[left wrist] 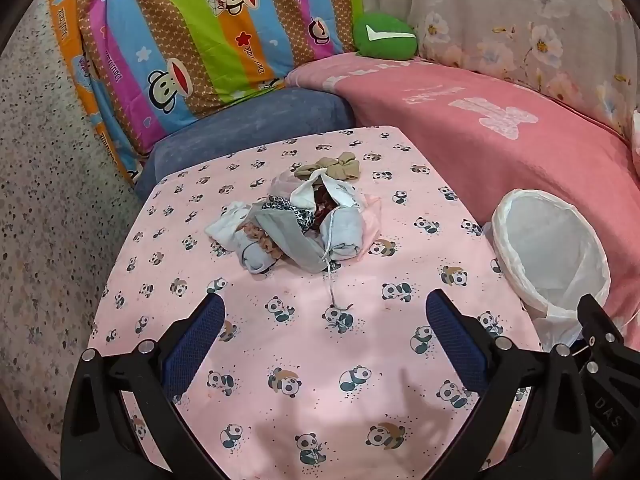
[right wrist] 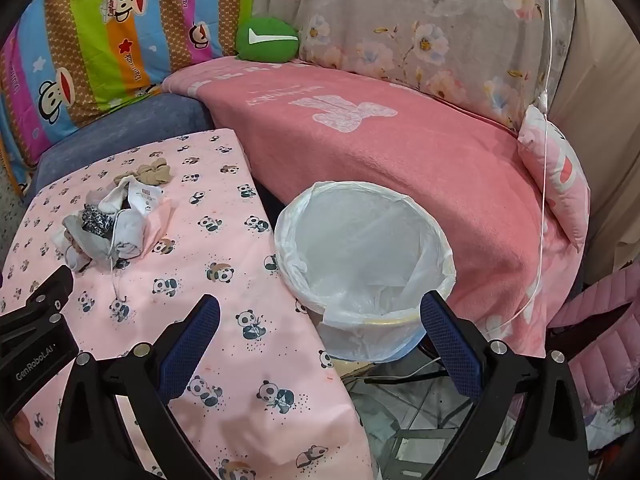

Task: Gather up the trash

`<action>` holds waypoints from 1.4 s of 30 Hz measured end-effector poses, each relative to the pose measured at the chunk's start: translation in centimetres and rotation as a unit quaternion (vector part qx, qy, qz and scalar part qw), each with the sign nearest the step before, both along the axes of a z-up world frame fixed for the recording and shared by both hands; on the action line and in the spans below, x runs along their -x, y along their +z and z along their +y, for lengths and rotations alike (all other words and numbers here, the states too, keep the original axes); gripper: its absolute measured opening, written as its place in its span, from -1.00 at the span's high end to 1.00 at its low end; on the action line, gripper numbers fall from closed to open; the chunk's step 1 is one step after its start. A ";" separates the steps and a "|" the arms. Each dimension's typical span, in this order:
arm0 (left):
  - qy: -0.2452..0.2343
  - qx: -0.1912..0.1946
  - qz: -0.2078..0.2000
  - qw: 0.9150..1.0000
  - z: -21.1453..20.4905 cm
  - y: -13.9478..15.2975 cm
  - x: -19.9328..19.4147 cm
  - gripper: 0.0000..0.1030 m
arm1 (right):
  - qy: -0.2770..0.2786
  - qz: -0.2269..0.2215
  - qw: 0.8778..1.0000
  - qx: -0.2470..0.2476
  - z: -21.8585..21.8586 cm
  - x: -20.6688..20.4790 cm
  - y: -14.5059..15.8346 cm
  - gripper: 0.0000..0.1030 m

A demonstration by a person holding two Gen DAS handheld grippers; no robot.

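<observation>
Bin [left wrist: 516, 216] half cropped (rag heap [left wrist: 296, 224] tangled, indistinct)

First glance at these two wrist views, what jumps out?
A jumbled heap of small cloth items sits mid-table on the pink panda-print tablecloth. Just off the table's right edge stands a bin lined with a white plastic bag, against the pink blanket. The left gripper and the right gripper both have their jaws wide open, holding nothing.
</observation>
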State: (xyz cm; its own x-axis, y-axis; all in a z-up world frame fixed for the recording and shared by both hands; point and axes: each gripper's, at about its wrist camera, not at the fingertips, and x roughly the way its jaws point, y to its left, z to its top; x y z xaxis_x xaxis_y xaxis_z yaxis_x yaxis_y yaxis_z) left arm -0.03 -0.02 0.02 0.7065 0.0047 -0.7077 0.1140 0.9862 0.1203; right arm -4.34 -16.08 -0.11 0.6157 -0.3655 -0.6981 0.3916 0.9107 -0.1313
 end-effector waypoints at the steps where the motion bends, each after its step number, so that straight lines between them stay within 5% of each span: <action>1: 0.000 -0.001 -0.001 1.000 0.0 0.0 0.0 -0.87 | 0.000 0.000 1.000 0.000 0.0 0.0 0.0 -0.90; 42: -0.004 0.005 -0.004 1.000 -0.5 0.3 0.0 -0.87 | -0.002 0.000 1.000 -0.003 -0.2 0.2 -0.3 -0.90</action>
